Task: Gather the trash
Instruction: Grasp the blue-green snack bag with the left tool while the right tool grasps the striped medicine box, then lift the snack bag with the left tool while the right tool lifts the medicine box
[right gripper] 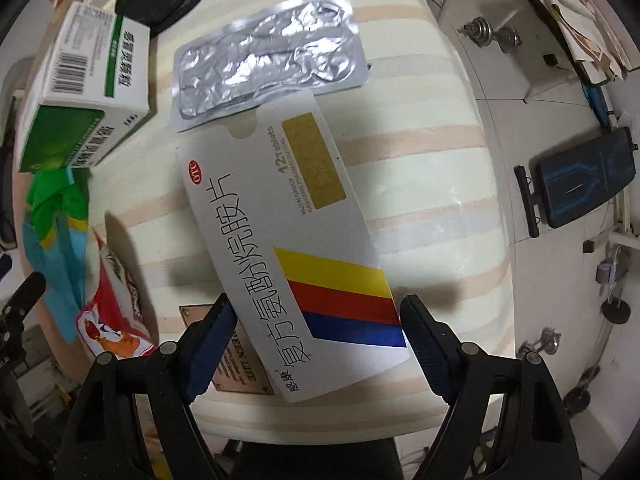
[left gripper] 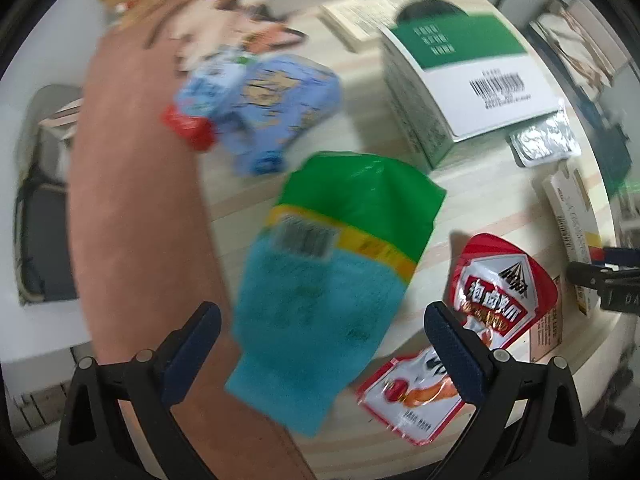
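Two grippers over the littered striped table, ours both: one holding a box, one holding nothing.

We see the flat white tablet box (right gripper: 296,248) pinched across its striped end by the right gripper (right gripper: 316,332), its far end tilted toward the crumpled foil blister sheet (right gripper: 268,52) lying on the table (right gripper: 432,184). Our left gripper (left gripper: 320,340) is spread wide, and the blurred green-and-teal packet (left gripper: 332,272) sits between its fingers without touching either that we can tell. Just right of that packet lie two red sauce sachets (left gripper: 500,280); beyond it are a blue pouch with a red cap (left gripper: 260,108) and the green-and-white medicine carton (left gripper: 464,80). A brown surface (left gripper: 136,208), blurred, fills the left of the left wrist view; we cannot tell what it is.
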Demonstrator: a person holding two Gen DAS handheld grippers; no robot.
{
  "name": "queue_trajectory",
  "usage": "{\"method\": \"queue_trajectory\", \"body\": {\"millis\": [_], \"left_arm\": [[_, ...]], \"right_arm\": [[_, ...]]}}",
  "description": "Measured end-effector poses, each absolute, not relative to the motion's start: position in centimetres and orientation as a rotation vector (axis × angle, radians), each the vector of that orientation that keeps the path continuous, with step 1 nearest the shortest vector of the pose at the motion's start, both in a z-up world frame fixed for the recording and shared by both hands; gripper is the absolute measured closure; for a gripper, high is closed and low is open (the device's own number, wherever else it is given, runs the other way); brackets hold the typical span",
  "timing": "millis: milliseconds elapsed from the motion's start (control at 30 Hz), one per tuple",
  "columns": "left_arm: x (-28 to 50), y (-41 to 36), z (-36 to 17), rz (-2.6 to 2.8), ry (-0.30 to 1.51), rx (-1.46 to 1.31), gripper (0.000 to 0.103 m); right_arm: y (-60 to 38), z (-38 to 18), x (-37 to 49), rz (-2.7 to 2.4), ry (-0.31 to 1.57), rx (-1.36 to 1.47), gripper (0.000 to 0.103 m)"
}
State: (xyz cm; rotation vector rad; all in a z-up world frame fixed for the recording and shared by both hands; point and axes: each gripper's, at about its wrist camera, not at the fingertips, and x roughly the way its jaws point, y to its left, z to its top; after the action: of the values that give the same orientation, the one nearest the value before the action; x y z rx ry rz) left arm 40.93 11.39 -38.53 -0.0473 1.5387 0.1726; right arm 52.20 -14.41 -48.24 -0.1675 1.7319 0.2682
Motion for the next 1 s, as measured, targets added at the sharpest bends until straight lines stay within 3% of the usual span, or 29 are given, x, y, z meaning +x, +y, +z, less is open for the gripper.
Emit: {"method": "queue_trajectory", "body": {"millis": [200, 300, 367, 500, 1000], "left_arm": [[42.6, 11.6, -40.1, 0.205, 1.558, 0.010, 0.000], [42.6, 12.1, -39.5, 0.200, 1.539, -0.017, 0.029], [42.4, 12.2, -39.1, 0.202, 1.528, -0.020, 0.030], [41.2, 12.3, -37.9, 0.202, 1.511, -0.013, 0.044], [35.5, 12.1, -32.2, 0.378, 1.348, -0.098, 0.047]], "right_arm": [[-13.3, -48.4, 52.3, 0.243, 1.698, -0.247, 0.017], [-13.3, -48.4, 52.0, 0.213, 1.660, -0.263, 0.019], [-12.7, -47.7, 51.0, 0.229, 1.628, -0.249, 0.021], [-13.3, -47.8, 50.2, 0.241, 1.614, -0.244, 0.021], [-12.6, -41.6, 46.5, 0.289, 1.521, -0.159, 0.023]]}}
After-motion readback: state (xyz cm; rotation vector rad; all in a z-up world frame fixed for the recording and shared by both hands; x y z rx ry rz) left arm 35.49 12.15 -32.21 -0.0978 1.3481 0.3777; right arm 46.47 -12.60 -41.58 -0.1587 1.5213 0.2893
